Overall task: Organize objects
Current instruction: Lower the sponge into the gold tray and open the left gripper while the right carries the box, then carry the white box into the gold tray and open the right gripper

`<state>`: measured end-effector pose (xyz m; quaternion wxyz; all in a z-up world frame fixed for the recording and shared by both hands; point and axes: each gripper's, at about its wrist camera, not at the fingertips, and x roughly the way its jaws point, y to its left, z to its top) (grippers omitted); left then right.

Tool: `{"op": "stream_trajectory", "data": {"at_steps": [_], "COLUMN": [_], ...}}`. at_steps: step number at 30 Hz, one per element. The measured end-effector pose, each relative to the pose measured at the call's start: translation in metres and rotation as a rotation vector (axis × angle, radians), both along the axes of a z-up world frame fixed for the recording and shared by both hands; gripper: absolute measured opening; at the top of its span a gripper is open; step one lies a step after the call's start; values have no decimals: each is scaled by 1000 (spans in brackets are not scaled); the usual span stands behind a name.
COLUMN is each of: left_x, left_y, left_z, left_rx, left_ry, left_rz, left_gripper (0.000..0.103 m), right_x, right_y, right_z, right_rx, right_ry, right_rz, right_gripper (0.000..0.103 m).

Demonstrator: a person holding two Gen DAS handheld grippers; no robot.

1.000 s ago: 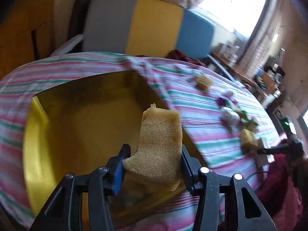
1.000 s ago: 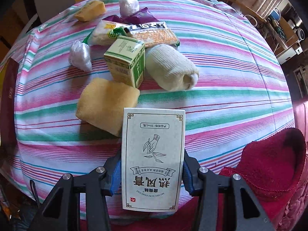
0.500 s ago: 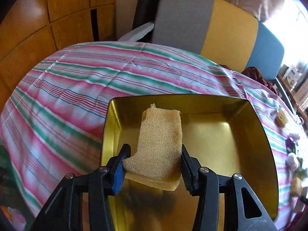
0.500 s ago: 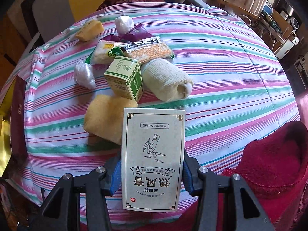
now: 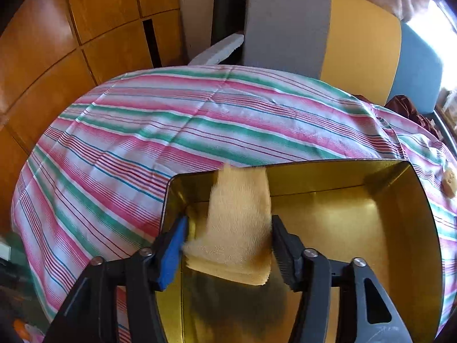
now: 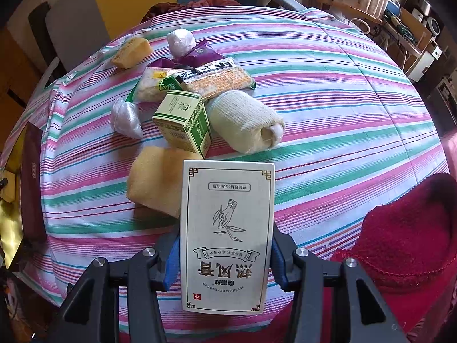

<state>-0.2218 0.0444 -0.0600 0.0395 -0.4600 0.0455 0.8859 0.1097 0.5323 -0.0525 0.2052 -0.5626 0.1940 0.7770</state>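
Opening left tongs [image 5: 228, 245] over gold tin [image 5: 428, 228] on striped desk [image 5: 142, 148]; yellow sponge [image 5: 240, 228] between the jaws, blurred, left pad apart from it. Right tongs [image 6: 225, 260] clamped on white carton [image 6: 227, 234], above desk beside second sponge [image 6: 154, 180] and green box [image 6: 182, 120].

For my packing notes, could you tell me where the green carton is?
In the right wrist view, the green carton sits left of centre on the striped cloth, between the rolled sock and a plastic-wrapped lump.
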Motion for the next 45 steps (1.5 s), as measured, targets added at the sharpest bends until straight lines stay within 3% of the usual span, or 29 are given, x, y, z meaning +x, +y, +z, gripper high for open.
{"op": "stream_trajectory", "data": {"at_steps": [9, 15, 22, 27, 30, 33, 37, 45], "left_x": [30, 81, 128, 149, 155, 159, 162, 161], "left_y": [-5, -23, -60, -83, -93, -101, -111, -124], "left_z": [24, 42, 43, 41, 38, 36, 34, 32], "left_rx": [-29, 33, 53, 57, 65, 71, 85, 100], "left_ry": [101, 138, 146, 145, 137, 130, 128, 138], "left_rz": [-23, -29, 17, 57, 74, 86, 99, 131], "left_gripper": [68, 71, 71, 71, 71, 71, 71, 71], "right_x": [6, 21, 22, -30, -74, -119, -170, -231], "right_y": [3, 6, -21, -97, -162, -233, -320, -432], "right_z": [6, 23, 79, 113, 115, 102, 74, 22], "right_rx": [23, 71, 114, 43, -32, -125, -190, -204], "right_ry": [31, 131, 278, 365, 376, 337, 249, 84], "right_rz": [-39, -102, -69, 169, 352, 527, 679, 806], "right_gripper": [51, 51, 51, 51, 51, 51, 51, 51]}}
